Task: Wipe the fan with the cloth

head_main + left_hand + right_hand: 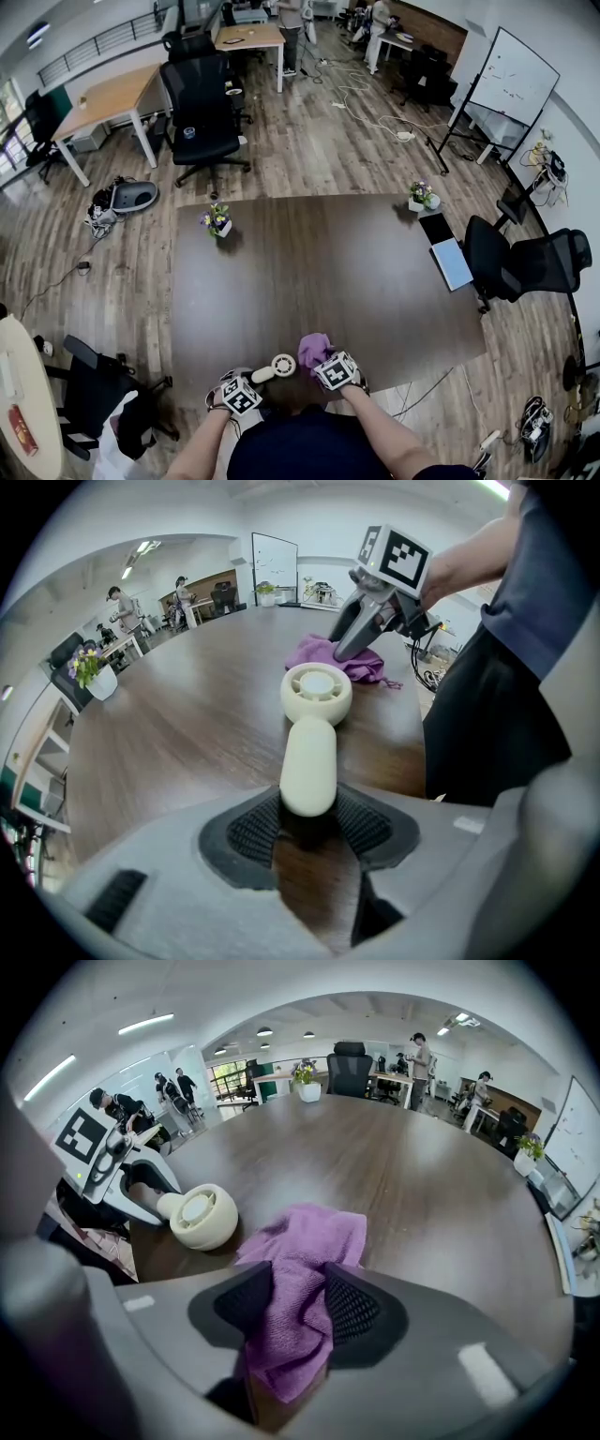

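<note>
Left gripper view: the fan (314,724) was smooth cream plastic, with a round, slotted head and a rounded stick handle. It sat low at the near edge of the dark wood-grain table (187,724). The left gripper (309,825) pinched the handle's end between ribbed black pads (253,829). The cloth (305,1260), purple, fuzzy and crumpled, lay just beside the fan's head. The right gripper (298,1309) was clamped on its near fold.

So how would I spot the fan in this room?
Find the big dark wooden table mid-room and go to its near edge, by the person. There the left gripper holds the fan by its handle. It is cream with a round head, unlike the purple cloth beside it.
</note>
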Tool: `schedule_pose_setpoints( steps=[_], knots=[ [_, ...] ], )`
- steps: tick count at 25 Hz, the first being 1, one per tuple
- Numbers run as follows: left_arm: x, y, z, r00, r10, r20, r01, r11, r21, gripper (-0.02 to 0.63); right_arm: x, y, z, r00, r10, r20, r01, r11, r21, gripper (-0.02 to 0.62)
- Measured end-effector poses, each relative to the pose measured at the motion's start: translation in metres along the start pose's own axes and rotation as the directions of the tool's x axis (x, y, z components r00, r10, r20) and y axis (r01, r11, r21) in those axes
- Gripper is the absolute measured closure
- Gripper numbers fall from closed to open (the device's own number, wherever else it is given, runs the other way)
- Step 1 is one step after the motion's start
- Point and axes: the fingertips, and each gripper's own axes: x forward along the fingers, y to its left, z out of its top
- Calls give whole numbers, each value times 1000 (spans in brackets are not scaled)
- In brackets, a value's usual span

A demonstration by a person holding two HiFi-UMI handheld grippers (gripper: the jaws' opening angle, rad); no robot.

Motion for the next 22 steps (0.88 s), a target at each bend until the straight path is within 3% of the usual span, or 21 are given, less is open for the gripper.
schedule_pose_setpoints(
  steps=[6, 12, 17, 22],
  knots=[
    [2, 3, 0, 1000, -1, -21, 1, 1000, -11, 417, -2, -4, 2, 999, -37, -10, 36, 997, -64, 448],
    [1, 1, 1, 1000, -6, -1, 6, 1000, -23, 417, -3, -4, -3, 999, -21, -25, 22, 999, 25, 502],
    [0, 0, 0, 1000, -9, 1, 9, 1000, -25, 417, -36, -10, 29, 994, -45, 97, 39, 998, 57, 517],
    [0, 3, 2, 1000, -1, 7, 1, 1000, -21, 417, -65, 33, 76, 968, 104, 228, -98, 995, -37, 520]
  ],
)
